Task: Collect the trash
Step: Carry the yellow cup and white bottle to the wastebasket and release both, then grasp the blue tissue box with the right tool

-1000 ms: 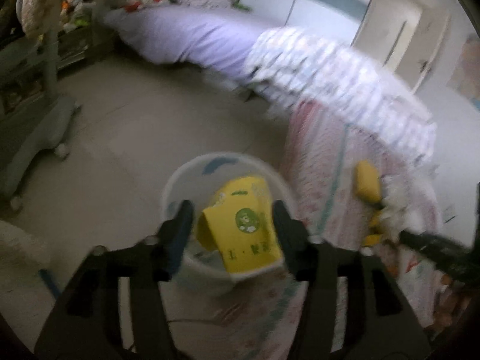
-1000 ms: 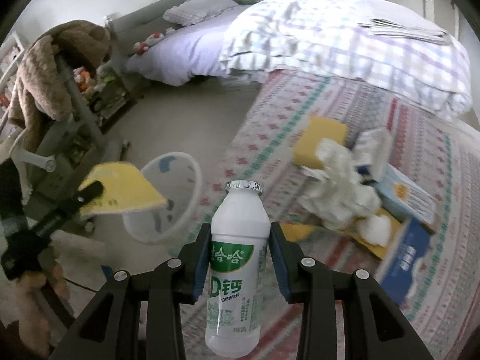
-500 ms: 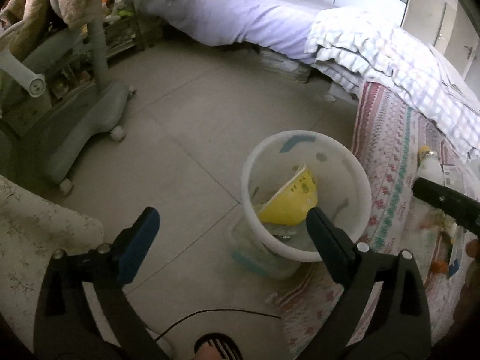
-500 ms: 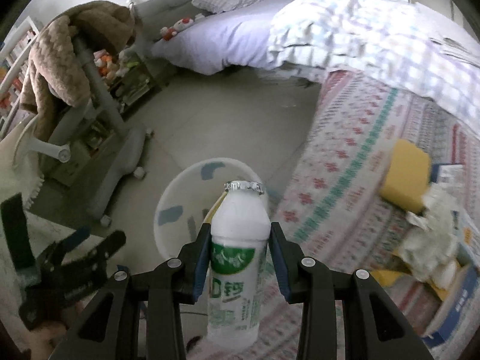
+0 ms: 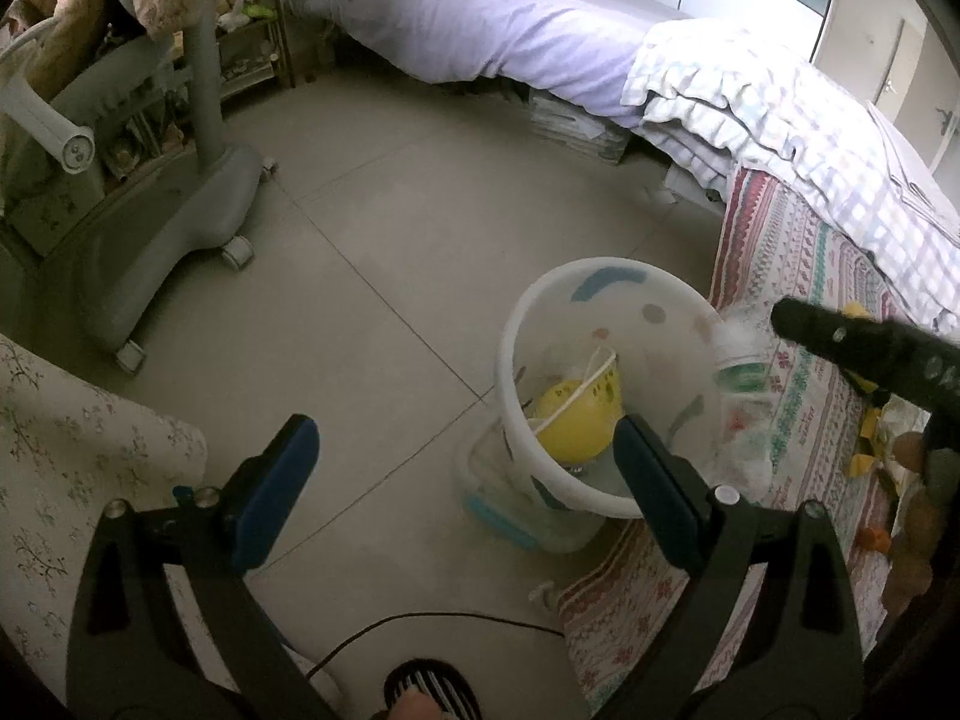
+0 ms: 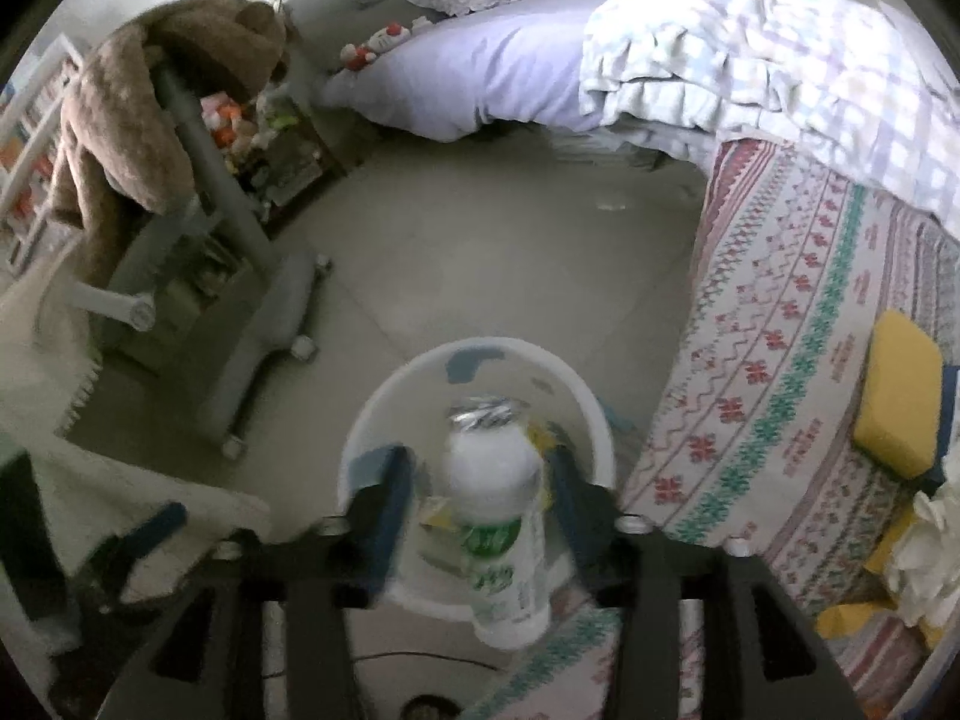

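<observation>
A white trash bin (image 5: 600, 282) stands on the tiled floor at the rug's edge, with a yellow carton (image 5: 576, 426) inside. It also shows in the right wrist view (image 6: 480, 354). My right gripper (image 6: 480, 492) is over the bin with its jaws spread wide. The white yogurt bottle (image 6: 501, 516) with a green label sits blurred between them, touching neither finger, over the bin. In the left wrist view the bottle (image 5: 741, 354) is at the bin's right rim. My left gripper (image 5: 462, 468) is open and empty, left of the bin.
A patterned rug (image 6: 780, 372) holds a yellow sponge (image 6: 897, 396), crumpled tissue (image 6: 927, 558) and other trash. A grey wheeled stand (image 5: 162, 228) is at left, a bed (image 5: 510, 24) behind. A floral cushion (image 5: 78, 462) is near left. A cable (image 5: 432, 621) crosses the floor.
My right gripper moved over the bin and opened, releasing the bottle. My left gripper dropped the yellow carton into the bin, opened and drew back to the left.
</observation>
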Motion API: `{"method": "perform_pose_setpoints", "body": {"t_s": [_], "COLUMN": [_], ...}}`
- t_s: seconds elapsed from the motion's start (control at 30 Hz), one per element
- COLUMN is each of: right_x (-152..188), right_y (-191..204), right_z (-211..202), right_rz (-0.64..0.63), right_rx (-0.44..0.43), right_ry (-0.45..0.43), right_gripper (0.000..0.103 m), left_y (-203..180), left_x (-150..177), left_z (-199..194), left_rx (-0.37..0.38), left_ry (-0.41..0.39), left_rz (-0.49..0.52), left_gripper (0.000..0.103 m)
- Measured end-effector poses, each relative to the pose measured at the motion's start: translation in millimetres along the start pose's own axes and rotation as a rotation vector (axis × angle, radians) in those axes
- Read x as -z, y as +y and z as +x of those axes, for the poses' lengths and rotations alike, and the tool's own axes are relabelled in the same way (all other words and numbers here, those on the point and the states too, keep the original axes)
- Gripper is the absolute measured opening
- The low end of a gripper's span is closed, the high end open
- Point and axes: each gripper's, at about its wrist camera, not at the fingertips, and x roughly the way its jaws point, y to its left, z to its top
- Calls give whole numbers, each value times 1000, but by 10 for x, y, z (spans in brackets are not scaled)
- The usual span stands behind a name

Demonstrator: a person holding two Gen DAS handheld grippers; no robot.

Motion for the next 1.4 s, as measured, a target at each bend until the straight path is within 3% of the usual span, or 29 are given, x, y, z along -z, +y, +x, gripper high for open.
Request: {"method": "perform_pose_setpoints", "body": {"t_s": [0.43, 0.8, 1.17, 1.4], "right_x": [171, 520, 756, 909], "right_y": [-115, -715, -1565, -2003], "right_z": [-423, -922, -1425, -1497], "right_rz": [-87, -56, 125, 207], "right_rx": [116, 247, 332, 391], "right_ry": [-32, -27, -42, 2], "right_gripper": [74, 77, 80, 81], "left_y": [-130, -425, -797, -1055], "left_x": [19, 98, 177, 201], "left_z": [-2, -48, -13, -5], "left_rx": [25, 61, 102, 131], "left_ry": [12, 22, 67, 82], "left_rz": [27, 97, 136, 171], "left_gripper": [100, 100, 100, 100]}}
